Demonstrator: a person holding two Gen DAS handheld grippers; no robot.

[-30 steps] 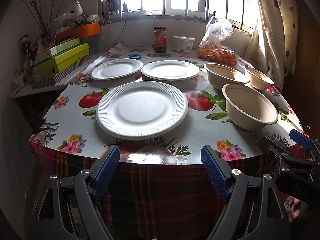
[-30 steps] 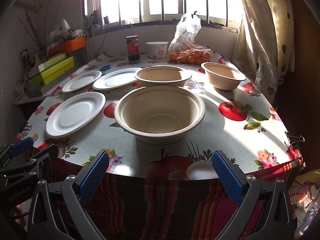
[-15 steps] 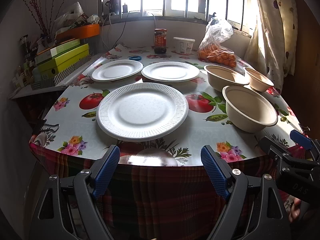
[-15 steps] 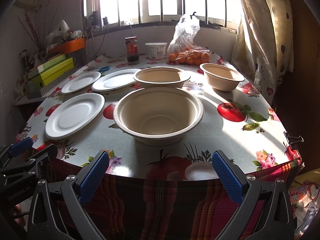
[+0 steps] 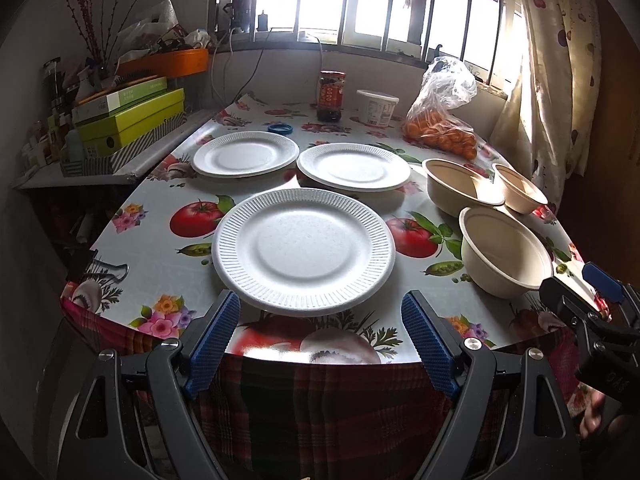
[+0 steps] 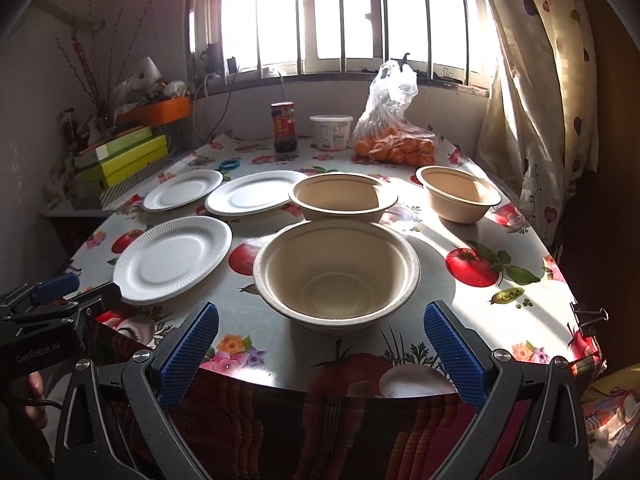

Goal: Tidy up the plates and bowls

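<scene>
A lived-in home dining corner: a table (image 5: 132, 280) under a fruit-print oilcloth stands against a barred window (image 6: 344, 24) with a patterned curtain (image 6: 536, 92). A sauce jar (image 5: 331, 96), a bag of oranges (image 6: 394, 148) and stacked boxes (image 5: 128, 120) crowd the far edge.

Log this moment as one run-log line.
left gripper: open, facing near plate | right gripper: open, facing near bowl | nothing stacked yet

Three plates are sitting on the tabletop (image 5: 168, 280): the near plate (image 5: 304, 250) in front, two plates (image 5: 245, 154) (image 5: 354, 167) side by side behind it. Three bowls (image 6: 336, 276) (image 6: 343, 197) (image 6: 458, 193) are standing to their right, the jar (image 6: 284, 126) and tub (image 6: 332, 132) lying behind.
</scene>
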